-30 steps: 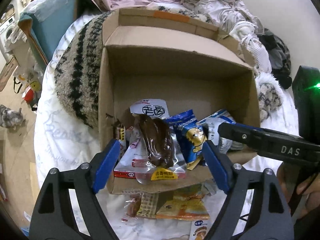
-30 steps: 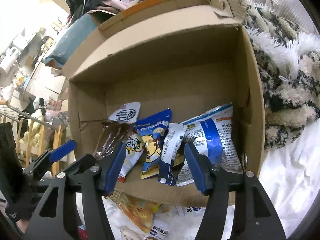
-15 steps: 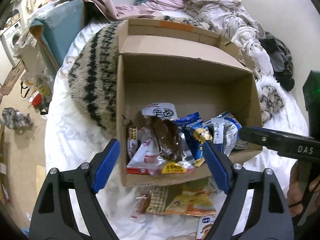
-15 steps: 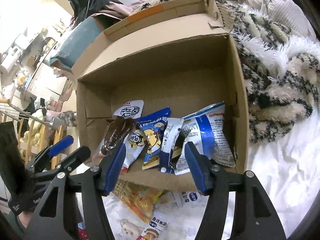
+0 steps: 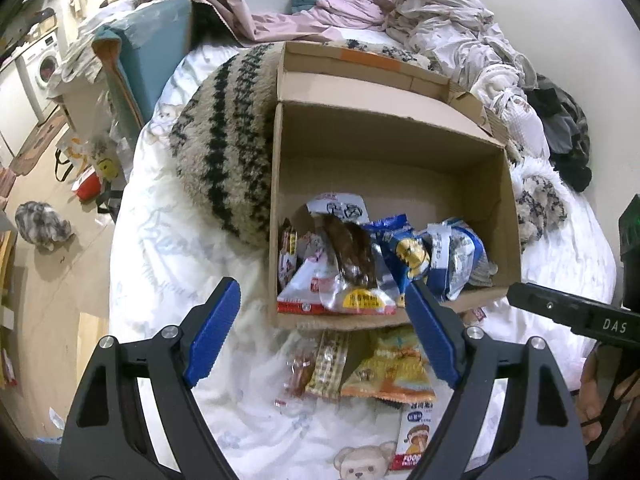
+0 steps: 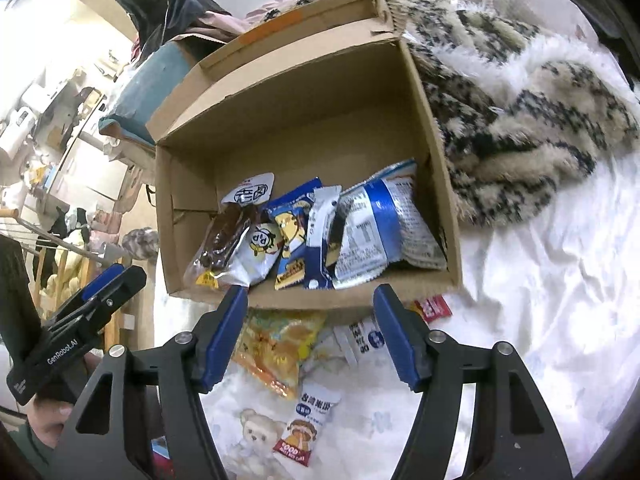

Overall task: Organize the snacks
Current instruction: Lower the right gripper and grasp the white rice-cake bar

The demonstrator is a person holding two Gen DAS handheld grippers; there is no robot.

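Note:
An open cardboard box lies on the white bed and holds several snack packets: a brown one, blue-and-yellow ones and a large blue-white bag. More packets lie on the sheet in front of the box: an orange one, a small white one and a red one. My left gripper is open and empty, just short of the box's front edge. My right gripper is open and empty above the loose packets.
A furry cream-and-black blanket wraps around the box. Piled clothes lie at the back of the bed. A teal case stands to the left. The floor drops off at the bed's left edge.
Both grippers have pulled back from the box and risen; the box looks smaller and the loose packets in front of it have come into view. Both stay open.

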